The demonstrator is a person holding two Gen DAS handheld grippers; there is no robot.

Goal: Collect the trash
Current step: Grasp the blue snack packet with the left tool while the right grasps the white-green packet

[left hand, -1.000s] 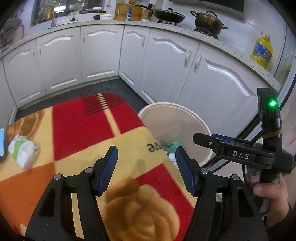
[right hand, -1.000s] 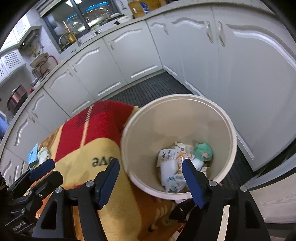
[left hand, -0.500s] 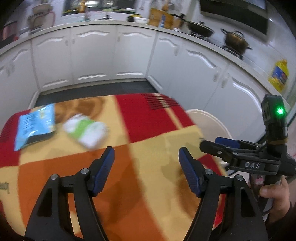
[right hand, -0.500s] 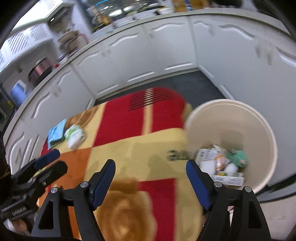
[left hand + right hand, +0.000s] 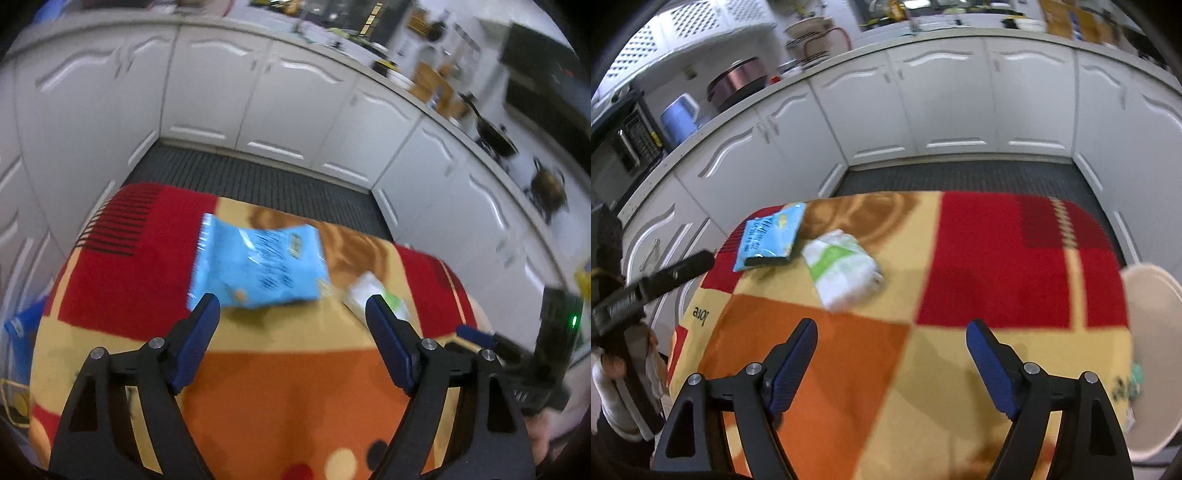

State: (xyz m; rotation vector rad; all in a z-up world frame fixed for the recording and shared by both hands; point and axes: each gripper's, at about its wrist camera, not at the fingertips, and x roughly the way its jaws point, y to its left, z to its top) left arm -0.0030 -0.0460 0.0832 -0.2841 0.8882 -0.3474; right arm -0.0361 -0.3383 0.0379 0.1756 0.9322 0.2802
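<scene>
A light blue snack packet point(image 5: 258, 266) point(image 5: 770, 236) lies flat on the red, yellow and orange cloth point(image 5: 288, 384) point(image 5: 982, 258) that covers the table. Beside it rests a white and green crumpled wrapper point(image 5: 380, 301) point(image 5: 842, 269). My left gripper point(image 5: 293, 345) hovers just short of the blue packet, jaws opening, nothing between them. My right gripper point(image 5: 892, 363) hangs over the cloth near the white wrapper, jaws opening and empty. A cream bin point(image 5: 1152, 354) stands past the table's right edge, with some rubbish showing inside.
White kitchen cabinets point(image 5: 258, 96) point(image 5: 960, 96) wrap around a dark ribbed floor point(image 5: 960, 177) behind the table. Pots and a pan point(image 5: 495, 134) sit on the counter. The other gripper shows at each view's side, the left gripper's finger point(image 5: 653, 284) among them.
Both grippers swung left from the bin to the table's far end and rolled. The blue packet and white wrapper came into the middle of view. Both pairs of jaws widened.
</scene>
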